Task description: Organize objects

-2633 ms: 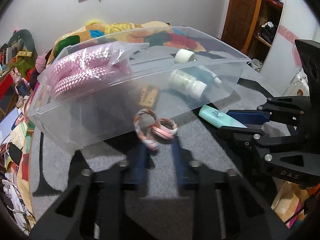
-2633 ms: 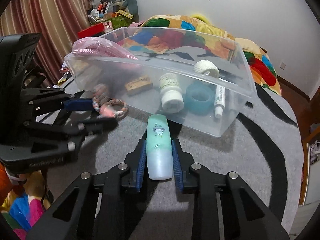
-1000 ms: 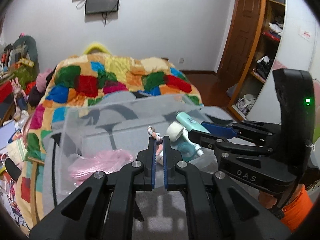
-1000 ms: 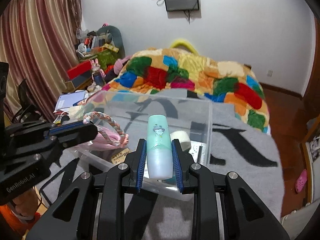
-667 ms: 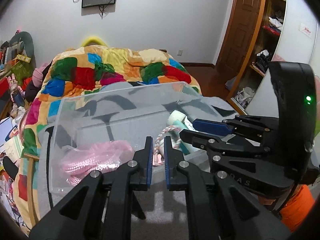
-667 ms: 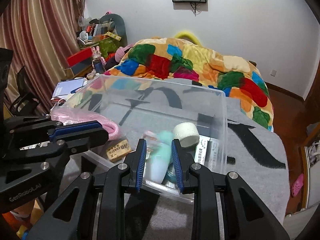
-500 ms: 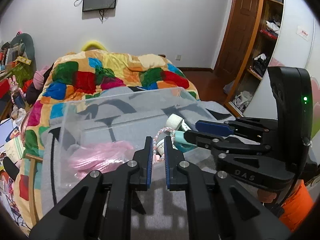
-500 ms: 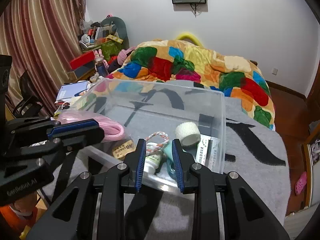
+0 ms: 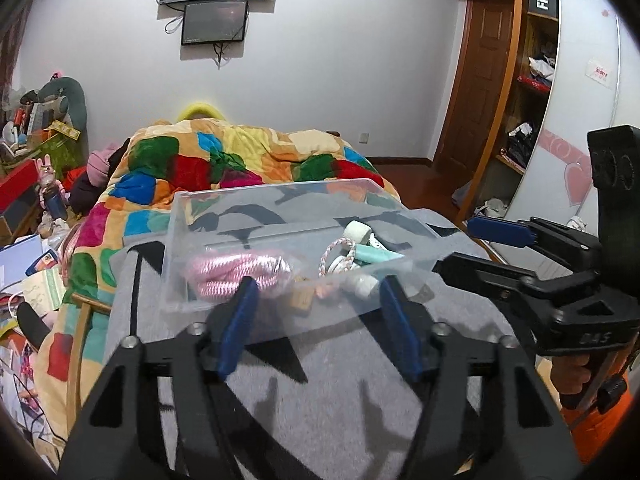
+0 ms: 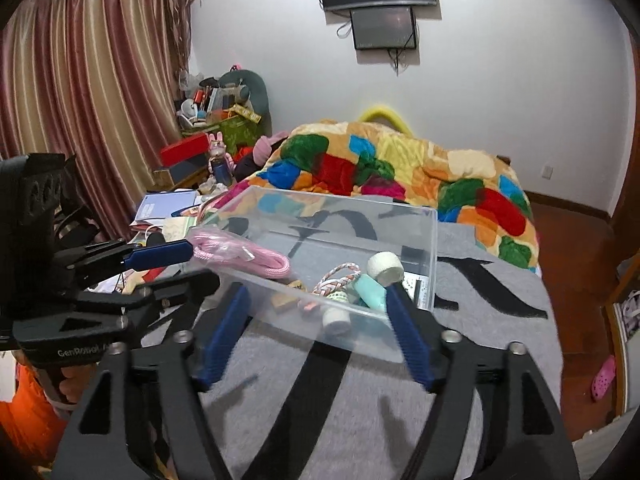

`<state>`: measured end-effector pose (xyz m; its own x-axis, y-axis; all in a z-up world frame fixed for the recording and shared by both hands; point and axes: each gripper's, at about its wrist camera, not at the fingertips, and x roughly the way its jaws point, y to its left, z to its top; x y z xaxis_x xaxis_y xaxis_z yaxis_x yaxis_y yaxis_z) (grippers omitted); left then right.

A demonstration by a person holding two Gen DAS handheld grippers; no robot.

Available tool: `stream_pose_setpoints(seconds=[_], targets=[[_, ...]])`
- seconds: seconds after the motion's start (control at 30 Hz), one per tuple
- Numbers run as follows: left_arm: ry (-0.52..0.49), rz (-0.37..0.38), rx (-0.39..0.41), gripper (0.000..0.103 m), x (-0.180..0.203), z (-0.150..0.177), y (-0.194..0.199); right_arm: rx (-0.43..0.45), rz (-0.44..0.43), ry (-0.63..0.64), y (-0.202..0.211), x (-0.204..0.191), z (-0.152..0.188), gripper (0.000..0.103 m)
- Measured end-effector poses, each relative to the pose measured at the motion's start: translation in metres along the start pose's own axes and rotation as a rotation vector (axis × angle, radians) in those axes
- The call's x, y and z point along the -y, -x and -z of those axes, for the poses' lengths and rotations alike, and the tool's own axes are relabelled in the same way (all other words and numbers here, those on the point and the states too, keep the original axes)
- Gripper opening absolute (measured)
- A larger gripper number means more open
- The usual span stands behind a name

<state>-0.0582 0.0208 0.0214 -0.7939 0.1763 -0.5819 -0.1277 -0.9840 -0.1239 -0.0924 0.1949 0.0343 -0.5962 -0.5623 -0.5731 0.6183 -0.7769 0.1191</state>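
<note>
Grippers: left gripper [image 9: 320, 312] and right gripper [image 10: 320, 320] both spread wide, empty.
Bin: one clear bin [image 9: 176, 240] just ahead (on grey cloth).
Inside: one braided ring [image 9: 338, 254], one teal tube [image 9: 378, 255], one pink rope [image 9: 236, 272].

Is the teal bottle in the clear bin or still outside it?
In. The teal bottle lies on its side inside the clear bin, among the braided ring and white roll; both grippers are open and hold nothing.
</note>
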Motion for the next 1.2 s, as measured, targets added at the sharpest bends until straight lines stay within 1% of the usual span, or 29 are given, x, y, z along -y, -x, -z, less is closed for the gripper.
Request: stream_pose_setpoints(seconds=[0.07, 0.17, 0.27, 0.4, 0.57, 1.2], targets=[[0.002, 0.0, 0.005, 0.073, 0.001, 0.004, 0.003, 0.012, 0.002, 0.004, 0.004, -0.004, 0.004, 0.082], [0.0, -0.005, 0.017, 0.083, 0.001, 0.009, 0.005, 0.017, 0.005, -0.003, 0.006, -0.007, 0.01, 0.085], [0.006, -0.008, 0.029, 0.088, -0.001, 0.015, 0.007, 0.005, 0.005, -0.021, 0.004, -0.006, 0.018, 0.086], [0.029, -0.007, 0.012, 0.089, -0.004, 0.023, 0.002, -0.018, 0.031, -0.036, -0.004, -0.004, 0.03, 0.086], [0.029, -0.018, -0.005, 0.089, -0.003, 0.029, -0.005, -0.028, 0.042, -0.045, -0.008, -0.001, 0.036, 0.086], [0.025, -0.016, -0.005, 0.089, 0.0, 0.032, -0.002, -0.017, 0.044, -0.043, -0.004, 0.0, 0.038, 0.086]])
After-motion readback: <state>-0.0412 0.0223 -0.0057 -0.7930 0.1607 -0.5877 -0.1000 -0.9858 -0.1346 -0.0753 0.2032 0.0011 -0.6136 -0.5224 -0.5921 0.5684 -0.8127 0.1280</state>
